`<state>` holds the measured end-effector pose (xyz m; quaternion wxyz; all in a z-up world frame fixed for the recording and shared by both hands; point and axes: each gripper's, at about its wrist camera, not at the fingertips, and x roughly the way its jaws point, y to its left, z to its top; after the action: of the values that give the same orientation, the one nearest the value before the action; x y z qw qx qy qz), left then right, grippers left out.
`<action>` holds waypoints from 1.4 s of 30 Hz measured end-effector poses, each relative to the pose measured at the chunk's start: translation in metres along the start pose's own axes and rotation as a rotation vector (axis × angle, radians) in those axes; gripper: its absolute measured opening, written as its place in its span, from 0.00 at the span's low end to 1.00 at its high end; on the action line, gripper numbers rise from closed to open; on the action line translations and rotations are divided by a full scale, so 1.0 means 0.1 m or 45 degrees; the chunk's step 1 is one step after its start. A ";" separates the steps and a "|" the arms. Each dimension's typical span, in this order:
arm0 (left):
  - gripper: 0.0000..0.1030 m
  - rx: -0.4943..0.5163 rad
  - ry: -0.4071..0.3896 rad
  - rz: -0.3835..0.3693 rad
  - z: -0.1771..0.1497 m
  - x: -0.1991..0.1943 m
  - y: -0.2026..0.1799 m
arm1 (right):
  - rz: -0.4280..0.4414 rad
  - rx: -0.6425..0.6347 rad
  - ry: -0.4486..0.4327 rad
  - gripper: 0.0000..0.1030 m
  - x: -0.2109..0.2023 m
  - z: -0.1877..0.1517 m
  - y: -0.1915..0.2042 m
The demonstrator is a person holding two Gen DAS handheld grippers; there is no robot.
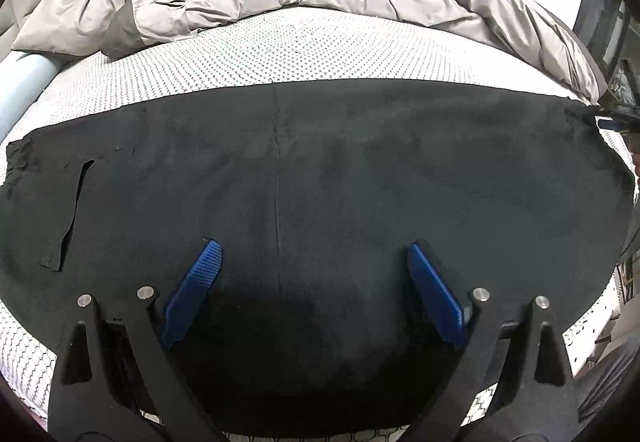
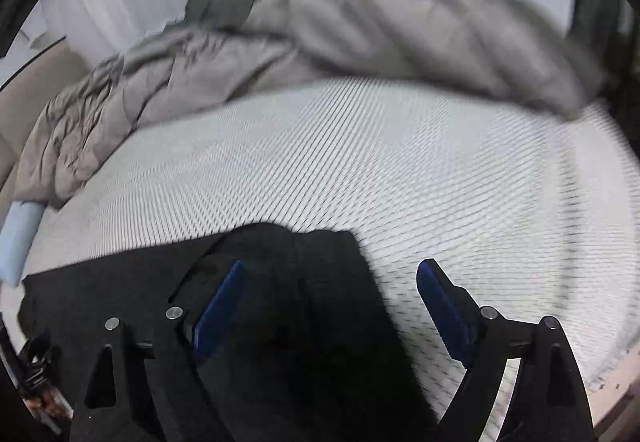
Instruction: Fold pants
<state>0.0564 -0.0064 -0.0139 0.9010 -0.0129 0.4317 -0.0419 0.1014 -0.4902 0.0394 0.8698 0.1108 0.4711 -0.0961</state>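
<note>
Left gripper (image 1: 314,248), jaws wide and empty, hangs over the middle of the pants (image 1: 320,170), whose long axis runs left–right across the mattress (image 1: 280,46). Right gripper (image 2: 330,270), also wide and empty, straddles their right end, nearer that edge.

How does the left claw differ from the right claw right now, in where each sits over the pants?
The left claw hangs over the middle of the black pants, cloth under both fingers; the right claw straddles the pants' edge, one finger over cloth, the other over the patterned mattress. The left wrist view is sharp; the right wrist view is blurred. Both are open, with blue pads, gripping nothing.
</note>
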 end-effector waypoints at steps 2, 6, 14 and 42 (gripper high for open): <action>0.91 0.007 -0.001 0.004 0.00 0.02 -0.01 | -0.052 -0.042 0.026 0.79 0.19 0.06 0.02; 0.91 0.016 -0.004 0.005 0.00 0.04 -0.01 | -0.036 -0.132 -0.059 0.35 0.17 0.10 0.20; 0.92 0.013 0.004 0.004 0.04 0.05 -0.02 | -0.423 -0.147 -0.056 0.78 0.30 0.07 0.34; 0.96 0.178 -0.060 -0.202 -0.11 -0.15 -0.42 | -0.017 0.356 -0.178 0.99 -0.49 -1.58 -0.10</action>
<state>0.0363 -0.0469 -0.0066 0.9034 0.0147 0.4041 -0.1427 -0.0541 -0.4516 -0.0041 0.8760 0.2207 0.3920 -0.1740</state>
